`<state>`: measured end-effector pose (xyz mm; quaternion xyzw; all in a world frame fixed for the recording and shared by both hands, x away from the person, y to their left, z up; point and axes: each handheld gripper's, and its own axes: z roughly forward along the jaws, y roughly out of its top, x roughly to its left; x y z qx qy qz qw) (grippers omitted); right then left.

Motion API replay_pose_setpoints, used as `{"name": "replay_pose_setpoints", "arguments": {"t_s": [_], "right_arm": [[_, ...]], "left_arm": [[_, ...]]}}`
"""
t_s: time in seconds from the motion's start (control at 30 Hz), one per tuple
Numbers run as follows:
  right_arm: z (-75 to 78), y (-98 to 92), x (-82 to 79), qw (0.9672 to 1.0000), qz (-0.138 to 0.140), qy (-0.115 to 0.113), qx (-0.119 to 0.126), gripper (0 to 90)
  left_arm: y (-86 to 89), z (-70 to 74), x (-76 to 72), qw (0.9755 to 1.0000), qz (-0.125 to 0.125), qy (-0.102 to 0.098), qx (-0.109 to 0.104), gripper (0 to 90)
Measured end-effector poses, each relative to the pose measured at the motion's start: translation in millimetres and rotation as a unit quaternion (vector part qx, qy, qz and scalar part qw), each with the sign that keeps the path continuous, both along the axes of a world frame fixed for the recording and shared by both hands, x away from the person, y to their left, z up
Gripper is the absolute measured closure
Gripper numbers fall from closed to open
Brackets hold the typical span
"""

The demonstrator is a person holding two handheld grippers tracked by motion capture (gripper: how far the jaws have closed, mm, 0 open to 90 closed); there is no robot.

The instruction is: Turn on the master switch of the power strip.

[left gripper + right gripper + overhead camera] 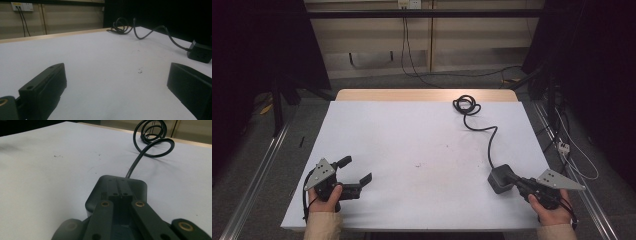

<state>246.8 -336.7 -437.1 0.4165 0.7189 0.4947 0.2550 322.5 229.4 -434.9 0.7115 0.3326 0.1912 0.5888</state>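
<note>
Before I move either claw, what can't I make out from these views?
- Adapter top, right gripper view: the shut right claw lies over it, so contact is unclear.
- Adapter's right side, left gripper view: cut off by the edge.
- Cable far end, high view: lost in the coil, too small to tell a plug.
- Left claw tips, high view: small, dark.

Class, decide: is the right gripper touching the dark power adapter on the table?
Touching. In the right gripper view, the shut right gripper lies flat on top of the power adapter, with no gap visible between them.
</note>
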Motion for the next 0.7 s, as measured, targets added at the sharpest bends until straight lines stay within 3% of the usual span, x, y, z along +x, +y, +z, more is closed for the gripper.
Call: {"name": "replay_pose_setpoints", "arguments": {"t_s": [0.7], "right_arm": [[-0.3, 1.1, -0.9, 1.0, -0.003, 0.0, -0.003, 90.0]], "left_arm": [[-0.6, 0.3, -0.3, 1.0, -0.001, -0.001, -0.001, 2.3]]}}
